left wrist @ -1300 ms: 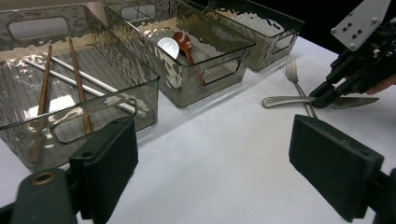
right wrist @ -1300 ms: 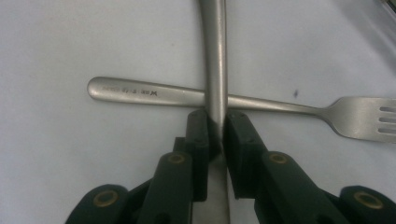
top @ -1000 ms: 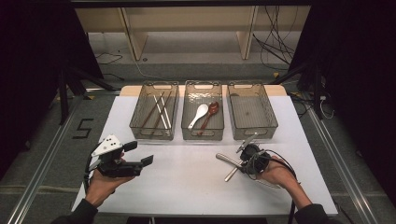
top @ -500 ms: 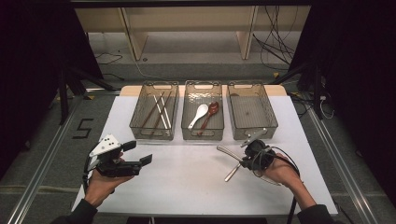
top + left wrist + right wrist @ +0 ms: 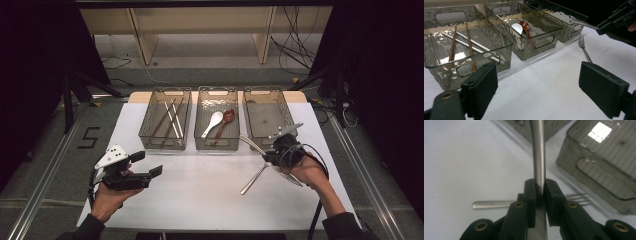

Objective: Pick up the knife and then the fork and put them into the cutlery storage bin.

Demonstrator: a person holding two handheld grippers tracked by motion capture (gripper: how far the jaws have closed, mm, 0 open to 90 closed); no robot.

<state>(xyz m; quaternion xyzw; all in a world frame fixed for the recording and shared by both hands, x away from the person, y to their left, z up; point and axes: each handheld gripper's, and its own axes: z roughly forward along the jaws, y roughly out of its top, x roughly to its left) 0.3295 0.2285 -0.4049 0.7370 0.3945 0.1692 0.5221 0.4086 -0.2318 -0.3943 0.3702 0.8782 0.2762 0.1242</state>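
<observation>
Since the earlier frame the right tool (image 5: pixel 272 152) has lifted off the surface (image 5: pixel 200 195) with a metal utensil (image 5: pixel 250 143) pinched by its handle, moving up toward the bins, while the left tool (image 5: pixel 145 167) hasn't budged. From the high view, three clear ribbed plastic bins sit in a row: chopsticks (image 5: pixel 170 120) in the left bin (image 5: pixel 165 145), a white spoon (image 5: pixel 212 123) and a reddish one (image 5: pixel 226 120) in the middle bin (image 5: pixel 216 145), and the right bin (image 5: pixel 267 95) bare. A fork (image 5: pixel 252 180) lies on the surface just below the right tool. Left gripper view: that tool's jaws are spread wide with nothing between them, and the fork's tines (image 5: pixel 581 42) show on the white surface past them. Right gripper view: the black pads are clamped on a smooth rounded steel handle (image 5: pixel 538 155), the fork (image 5: pixel 494 204) lying crosswise underneath. Looks like sorting cutlery, mid-carry; next it probably needs to get over the right bin and let go.
</observation>
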